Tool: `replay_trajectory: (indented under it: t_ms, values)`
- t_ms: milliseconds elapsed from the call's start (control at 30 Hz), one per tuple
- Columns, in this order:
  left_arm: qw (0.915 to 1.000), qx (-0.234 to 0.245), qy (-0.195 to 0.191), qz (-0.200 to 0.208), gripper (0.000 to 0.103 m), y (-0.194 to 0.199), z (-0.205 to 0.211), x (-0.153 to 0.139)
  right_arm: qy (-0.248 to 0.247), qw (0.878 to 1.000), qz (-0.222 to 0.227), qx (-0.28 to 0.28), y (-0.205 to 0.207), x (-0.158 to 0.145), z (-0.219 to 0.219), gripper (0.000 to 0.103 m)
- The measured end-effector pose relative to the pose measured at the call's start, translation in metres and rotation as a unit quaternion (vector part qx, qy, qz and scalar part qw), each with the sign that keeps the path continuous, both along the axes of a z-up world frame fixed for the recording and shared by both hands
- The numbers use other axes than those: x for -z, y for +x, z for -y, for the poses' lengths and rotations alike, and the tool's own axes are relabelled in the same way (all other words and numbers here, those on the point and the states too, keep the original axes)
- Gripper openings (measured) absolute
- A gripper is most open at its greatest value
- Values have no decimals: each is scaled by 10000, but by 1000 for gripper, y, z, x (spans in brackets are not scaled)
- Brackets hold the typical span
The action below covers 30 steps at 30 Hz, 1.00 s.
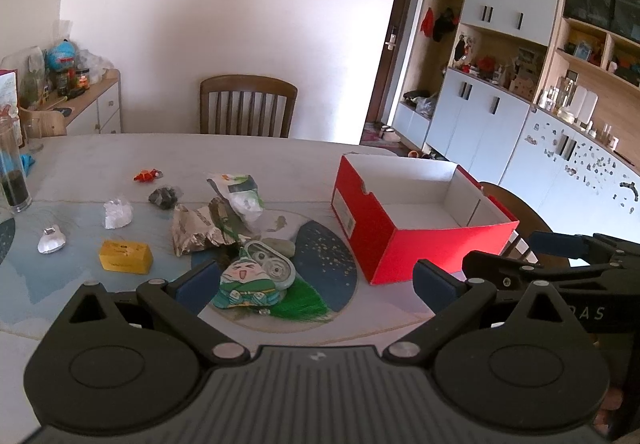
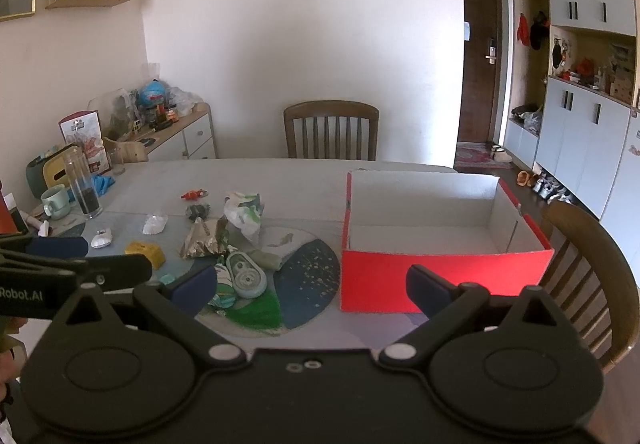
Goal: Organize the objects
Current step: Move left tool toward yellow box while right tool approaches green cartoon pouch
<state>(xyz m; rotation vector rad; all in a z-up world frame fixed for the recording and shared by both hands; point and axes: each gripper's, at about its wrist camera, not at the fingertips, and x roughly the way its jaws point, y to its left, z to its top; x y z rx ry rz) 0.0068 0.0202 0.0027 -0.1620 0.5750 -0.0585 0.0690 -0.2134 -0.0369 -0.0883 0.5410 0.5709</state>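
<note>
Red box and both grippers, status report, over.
Left gripper and right gripper open, nothing held. Red box upright, open, looks empty. Small items still scattered on the table left of it. Nothing blocking the box.

Right gripper: hovering over the table, jaws standing wide with nothing between them. Red box: sitting open-topped at right, white inside. Litter lying at left: yellow block, crumpled foil wrapper, green tassel, clear crystal. Wooden chair: standing at the far edge. Left gripper: showing at the left edge.
</note>
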Motion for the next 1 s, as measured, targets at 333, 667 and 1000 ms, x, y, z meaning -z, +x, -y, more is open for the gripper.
replay_trajectory:
  t_ms: [333, 667, 1000]
  values:
    - [10000, -21, -46, -70, 103, 24, -35, 5, -97, 9999, -114, -84, 17, 4, -37, 100]
    - [9997, -207, -32, -140, 103, 54, -78, 16, -376, 9985, -307, -252, 37, 19, -83, 98]
    - [9961, -649, 352, -475, 103, 97, -131, 57, -684, 9946, -570, -542, 61, 46, -130, 94]
